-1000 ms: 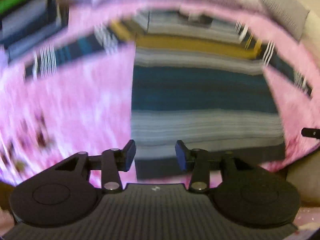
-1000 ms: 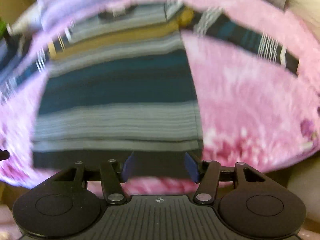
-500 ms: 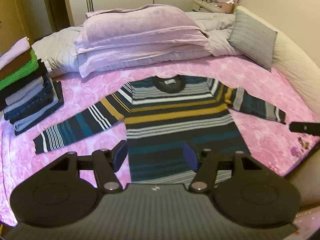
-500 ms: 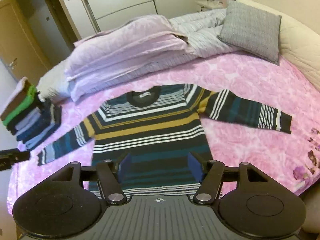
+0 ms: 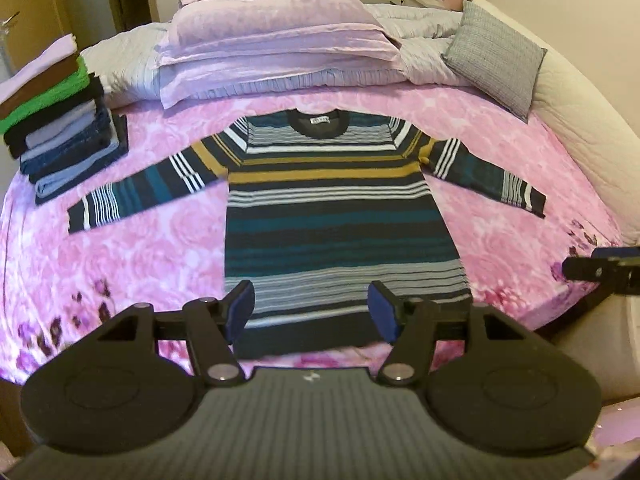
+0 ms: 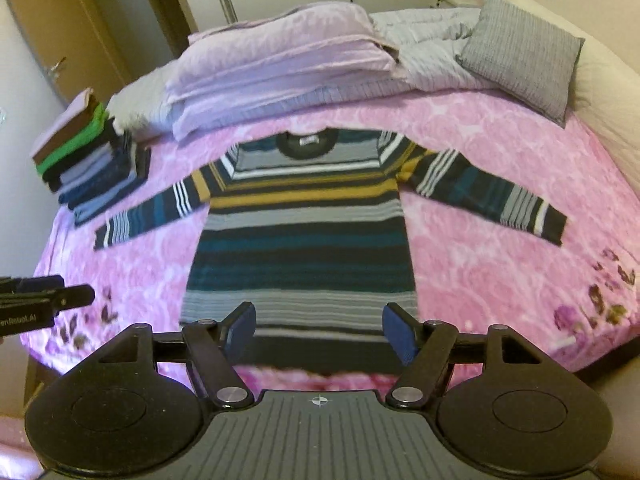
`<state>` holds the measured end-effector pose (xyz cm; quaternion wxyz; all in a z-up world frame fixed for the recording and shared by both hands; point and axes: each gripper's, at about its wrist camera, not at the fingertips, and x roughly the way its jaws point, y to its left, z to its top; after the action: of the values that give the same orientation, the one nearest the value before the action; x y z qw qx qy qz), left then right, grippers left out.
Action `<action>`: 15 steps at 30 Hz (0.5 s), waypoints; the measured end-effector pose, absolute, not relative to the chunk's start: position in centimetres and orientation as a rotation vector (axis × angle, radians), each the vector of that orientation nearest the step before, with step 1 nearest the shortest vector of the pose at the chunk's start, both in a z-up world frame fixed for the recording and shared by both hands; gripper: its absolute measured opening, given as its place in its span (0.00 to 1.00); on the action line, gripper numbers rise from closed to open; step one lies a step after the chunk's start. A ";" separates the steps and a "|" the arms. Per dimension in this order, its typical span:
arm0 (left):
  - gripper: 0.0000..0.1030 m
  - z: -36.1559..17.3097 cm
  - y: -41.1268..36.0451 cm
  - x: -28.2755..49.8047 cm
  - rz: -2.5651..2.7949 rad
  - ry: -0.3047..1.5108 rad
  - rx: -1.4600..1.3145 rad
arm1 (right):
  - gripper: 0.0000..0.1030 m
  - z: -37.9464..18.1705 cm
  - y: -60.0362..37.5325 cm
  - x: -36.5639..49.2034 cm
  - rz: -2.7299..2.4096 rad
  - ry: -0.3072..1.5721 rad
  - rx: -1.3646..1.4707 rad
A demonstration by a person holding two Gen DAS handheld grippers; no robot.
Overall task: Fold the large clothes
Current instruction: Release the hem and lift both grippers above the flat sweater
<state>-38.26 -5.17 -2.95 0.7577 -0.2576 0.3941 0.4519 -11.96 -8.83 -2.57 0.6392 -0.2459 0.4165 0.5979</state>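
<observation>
Left wrist view: left tongs (image 5: pixel 312 317) part open, nothing between the pads, nothing gripped. Sweater (image 5: pixel 332 216) lies flat on the bed (image 5: pixel 120 264), face up, both sleeves spread out to the sides. Its hem sits just beyond the pad tips and below them, apart from the pads; collar at the far end, straight ahead of the tongs. Clothes stack (image 5: pixel 60 120) far left of the tongs, near the left sleeve cuff but not touching it. Pillows (image 5: pixel 276 40) beyond the collar, grey cushion (image 5: pixel 496 56) far right. Right tongs (image 5: pixel 600 266) poke in at the right edge, over the bed edge, well clear of the sweater.

Right wrist view: right tongs (image 6: pixel 319 334) wide, jaws opening, nothing between them. Sweater (image 6: pixel 304 240) is ahead and below, hem just past the pad tips, no contact visible. Body runs straight away from the tongs, sleeves out left and right. Clothes stack (image 6: pixel 88 152) far left, grey cushion (image 6: pixel 524 56) far right, pillows (image 6: pixel 288 56) behind the collar. Left tongs (image 6: pixel 52 298) enter at the left edge, off the sweater, beside its lower left corner.
</observation>
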 end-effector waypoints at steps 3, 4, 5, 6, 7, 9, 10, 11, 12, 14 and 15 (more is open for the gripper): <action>0.57 -3.1 -7.6 -38.0 0.993 0.868 -0.564 | 0.65 -2.8 -11.0 -12.2 1.369 0.947 -0.605; 0.57 -3.2 -8.3 -38.0 0.998 0.873 -0.566 | 0.65 -2.8 -11.8 -12.4 1.374 0.935 -0.622; 0.57 -3.4 -8.9 -37.9 1.004 0.877 -0.568 | 0.65 -2.8 -12.4 -12.5 1.378 0.928 -0.632; 0.57 -3.5 -9.6 -37.9 1.008 0.880 -0.570 | 0.65 -2.8 -13.0 -12.6 1.381 0.924 -0.641; 0.57 -3.6 -10.2 -37.9 1.011 0.883 -0.571 | 0.65 -2.9 -13.6 -12.5 1.384 0.923 -0.647; 0.57 -3.7 -11.4 -37.9 1.017 0.891 -0.579 | 0.65 -3.1 -14.6 -12.5 1.391 0.931 -0.655; 0.57 -3.8 -11.9 -37.9 1.019 0.895 -0.583 | 0.65 -3.2 -15.0 -12.5 1.393 0.933 -0.663; 0.57 -3.9 -12.3 -37.9 1.020 0.901 -0.584 | 0.65 -3.2 -15.4 -12.5 1.395 0.935 -0.672; 0.57 -3.9 -12.8 -37.9 1.023 0.908 -0.583 | 0.65 -3.3 -15.7 -12.5 1.400 0.937 -0.681; 0.57 -3.9 -13.5 -37.9 1.028 0.913 -0.581 | 0.65 -3.3 -16.3 -12.6 1.413 0.934 -0.696; 0.57 -3.9 -13.9 -37.8 1.031 0.915 -0.582 | 0.65 -3.3 -16.6 -12.7 1.419 0.932 -0.702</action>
<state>-37.83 -13.93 -3.92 0.7331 -0.2644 0.4160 0.4687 -12.66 -16.64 -3.31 0.6070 -0.3038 0.4034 0.6137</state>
